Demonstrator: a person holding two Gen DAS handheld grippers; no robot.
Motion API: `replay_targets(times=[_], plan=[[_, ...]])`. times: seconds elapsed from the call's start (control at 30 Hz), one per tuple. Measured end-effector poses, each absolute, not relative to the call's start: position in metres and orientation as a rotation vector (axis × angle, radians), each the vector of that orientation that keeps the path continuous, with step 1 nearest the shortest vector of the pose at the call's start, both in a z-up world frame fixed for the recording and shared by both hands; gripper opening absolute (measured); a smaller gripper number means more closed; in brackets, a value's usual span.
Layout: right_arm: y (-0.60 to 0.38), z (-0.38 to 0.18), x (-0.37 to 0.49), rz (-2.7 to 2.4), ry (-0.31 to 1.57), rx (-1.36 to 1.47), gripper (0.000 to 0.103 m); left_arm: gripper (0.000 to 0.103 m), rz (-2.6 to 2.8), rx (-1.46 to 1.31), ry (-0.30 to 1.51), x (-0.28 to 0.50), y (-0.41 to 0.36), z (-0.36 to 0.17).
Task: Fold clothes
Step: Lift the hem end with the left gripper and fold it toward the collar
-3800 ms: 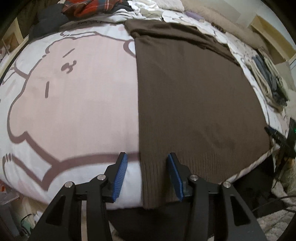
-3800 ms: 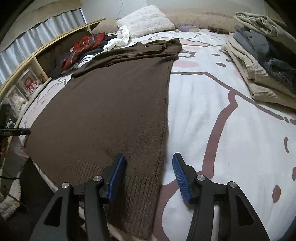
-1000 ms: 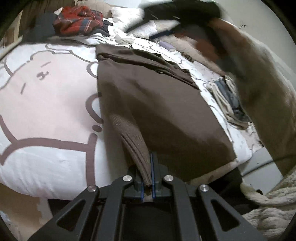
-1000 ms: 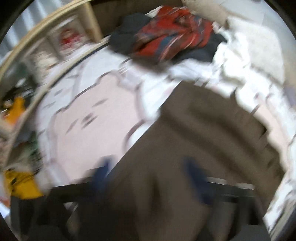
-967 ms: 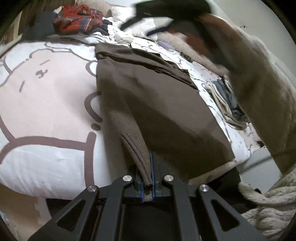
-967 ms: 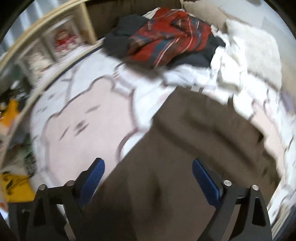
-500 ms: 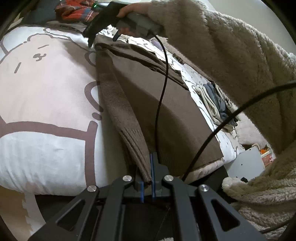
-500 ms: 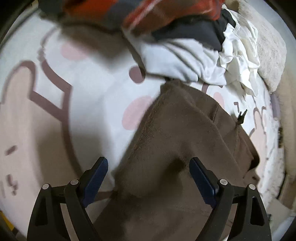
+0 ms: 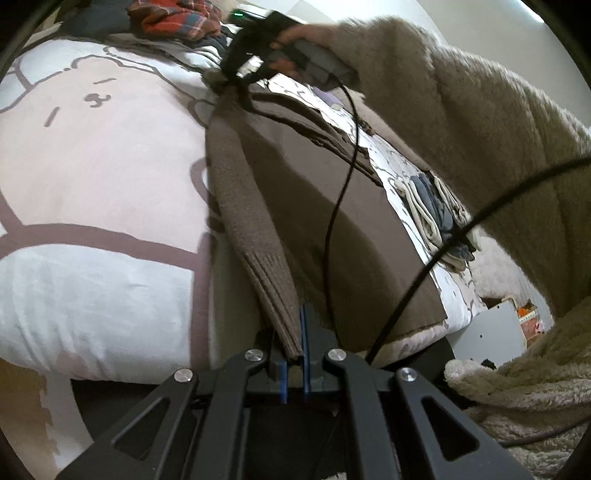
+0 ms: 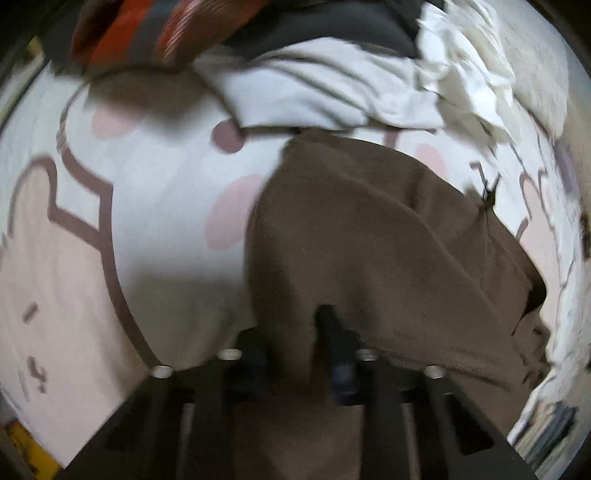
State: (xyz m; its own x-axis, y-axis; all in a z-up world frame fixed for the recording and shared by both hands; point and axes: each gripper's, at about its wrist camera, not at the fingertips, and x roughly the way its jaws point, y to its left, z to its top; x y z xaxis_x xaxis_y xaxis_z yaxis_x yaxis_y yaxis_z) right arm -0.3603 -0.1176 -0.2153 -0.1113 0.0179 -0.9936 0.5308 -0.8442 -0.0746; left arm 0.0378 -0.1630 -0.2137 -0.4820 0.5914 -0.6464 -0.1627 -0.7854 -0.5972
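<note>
A: Brown sweater — spread lengthwise on the cartoon-print bed cover, ribbed hem at the near bed edge, shoulder end far up by the plaid heap.

B: Tongs?

A: Left gripper pressed together on the ribbed hem corner, left edge lifted into a ridge. Right gripper at the far corner, seemingly pinching a fold of knit; blurred in the right wrist view, fabric bulging between the fingers.

B: Handling?

A: Judged soft, limp, fairly thick knit. Light enough for two pinch points, but likely to sag and stretch between them. Not slippery, not fragile. Ribbing probably the firmest hold at the hem; shoulder seam the counterpart. Both corners of one long side taken, suited to carrying that edge across.

B: Risks?

A: Cable trailing over the cloth, possible snag.

B: Labels, writing?

A: None legible. Small dark tag near the neckline, unreadable. Folded stack lying at the right.
</note>
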Motion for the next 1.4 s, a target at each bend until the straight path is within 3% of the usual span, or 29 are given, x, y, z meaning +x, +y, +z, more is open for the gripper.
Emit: replay_targets(times=[0.2, 0.5, 0.7, 0.83, 1.07, 1.23, 1.4], plan=[[-0.078, -0.174, -0.356, -2.064, 0.415, 1.706, 0.016, 0.006, 2.338, -1.228, -0.621, 0.041, -0.170, -0.196], [0.016, -0.111, -0.352, -2.195, 0.092, 1.600, 0.015, 0.006, 2.399, -1.028, -0.291, 0.041, -0.135, -0.134], [0.105, -0.102, -0.353, -2.270, -0.154, 1.572, 0.015, 0.006, 2.247, -0.909, 0.040, 0.037, -0.042, -0.100], [0.168, -0.103, -0.353, -2.284, -0.321, 1.549, 0.014, 0.006, 2.101, -0.871, 0.160, 0.032, 0.024, -0.098], [0.276, -0.125, -0.349, -2.322, -0.542, 1.477, 0.015, 0.006, 1.872, -0.923, 0.129, 0.006, 0.097, -0.128], [0.320, -0.211, -0.356, -2.299, -0.601, 1.679, 0.015, 0.006, 1.743, -1.062, 0.075, -0.017, 0.135, -0.170], [0.332, -0.230, -0.351, -2.250, -0.725, 1.580, 0.014, 0.006, 1.674, -1.125, 0.122, -0.017, 0.160, -0.192]])
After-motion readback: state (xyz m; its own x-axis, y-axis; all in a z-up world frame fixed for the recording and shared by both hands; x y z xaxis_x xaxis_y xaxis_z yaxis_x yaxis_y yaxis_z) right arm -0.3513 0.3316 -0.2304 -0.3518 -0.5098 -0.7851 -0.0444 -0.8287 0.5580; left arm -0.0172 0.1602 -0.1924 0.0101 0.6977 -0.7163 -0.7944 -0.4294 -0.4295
